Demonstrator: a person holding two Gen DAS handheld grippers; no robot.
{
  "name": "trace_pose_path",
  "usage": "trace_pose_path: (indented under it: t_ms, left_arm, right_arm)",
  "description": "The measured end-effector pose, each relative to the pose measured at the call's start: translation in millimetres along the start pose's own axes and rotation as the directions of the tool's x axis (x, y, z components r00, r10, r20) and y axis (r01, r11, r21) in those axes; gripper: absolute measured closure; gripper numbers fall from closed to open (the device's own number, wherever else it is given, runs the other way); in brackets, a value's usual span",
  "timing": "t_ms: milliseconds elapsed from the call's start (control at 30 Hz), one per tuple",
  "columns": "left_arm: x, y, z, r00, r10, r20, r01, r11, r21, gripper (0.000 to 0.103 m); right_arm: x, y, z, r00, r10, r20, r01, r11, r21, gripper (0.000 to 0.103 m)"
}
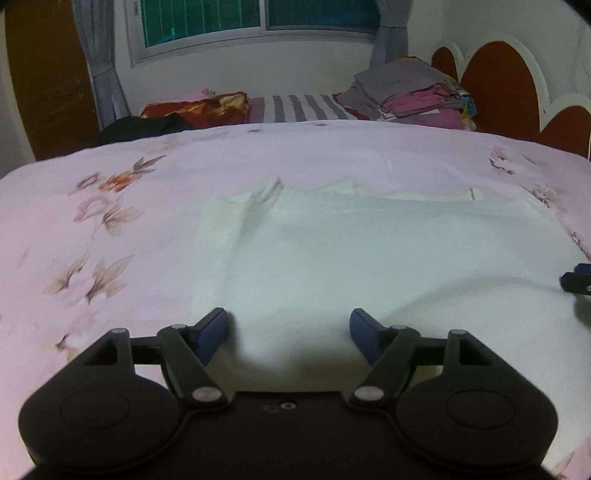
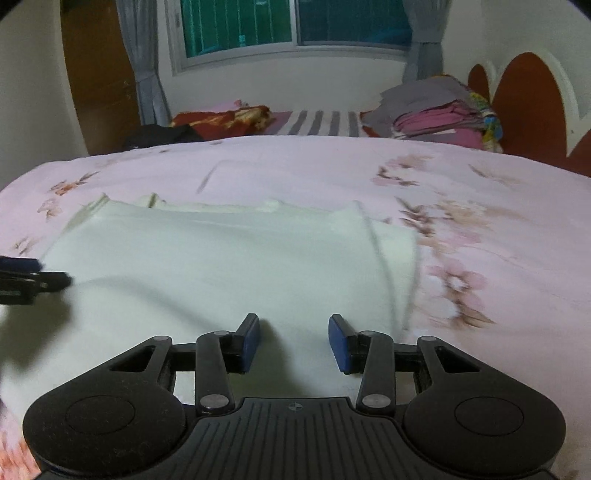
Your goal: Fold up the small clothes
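The left gripper (image 1: 289, 328) has its two blue-padded fingers (image 1: 212, 334) spread well apart, with nothing between them; it is low over the near edge of a white garment (image 1: 369, 251), and the pictures do not settle whether the tips touch the cloth. The right gripper (image 2: 294, 338) is likewise parted and empty, its blue pads (image 2: 340, 343) set over the near part of the same white garment (image 2: 221, 266), close to that garment's right side. Each gripper shows at the edge of the other's view: the right one as a dark tip at the far right of the left view, the left one as a dark blurred tip at the far left of the right view. The garment lies spread flat on a pink flowered bedcover (image 1: 92, 221), with a fold or flap along its left side and a seam or edge running down near its right side. Its far edge is uneven and slightly rumpled. Beyond the bedcover lie a striped sheet (image 1: 299, 107), a red patterned cloth (image 1: 199, 110), a black item (image 1: 144, 127) and a stack of folded clothes (image 1: 413, 92) in grey and pink. Behind these are a window (image 1: 258, 18) with grey curtains (image 1: 101, 62) and a red and white headboard (image 1: 498, 81) at the right.
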State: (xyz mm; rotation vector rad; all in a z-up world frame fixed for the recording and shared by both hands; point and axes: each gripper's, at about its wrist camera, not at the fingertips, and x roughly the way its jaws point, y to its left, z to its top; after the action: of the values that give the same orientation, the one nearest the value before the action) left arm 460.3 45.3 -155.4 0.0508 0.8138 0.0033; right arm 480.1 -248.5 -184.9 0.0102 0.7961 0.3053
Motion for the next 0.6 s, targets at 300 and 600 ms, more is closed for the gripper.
trace_pose_path:
  t_ms: [300,600]
  left_arm:
    - [-27.4,-26.0,-2.8,0.999,-0.041,0.01,0.041,0.999,0.005,0.038]
    - [-27.1,-24.7,-29.1,0.998,-0.033,-0.053,0.034,0.999,0.008,0.033]
  right_arm:
    - [-15.0,24.7,8.5,0.997,0.069,0.018,-0.07,0.995,0.067,0.062]
    - [-7.0,75.7,-11.8,0.992,0.116,-0.055,-0.116,0.993,-0.003,0.062]
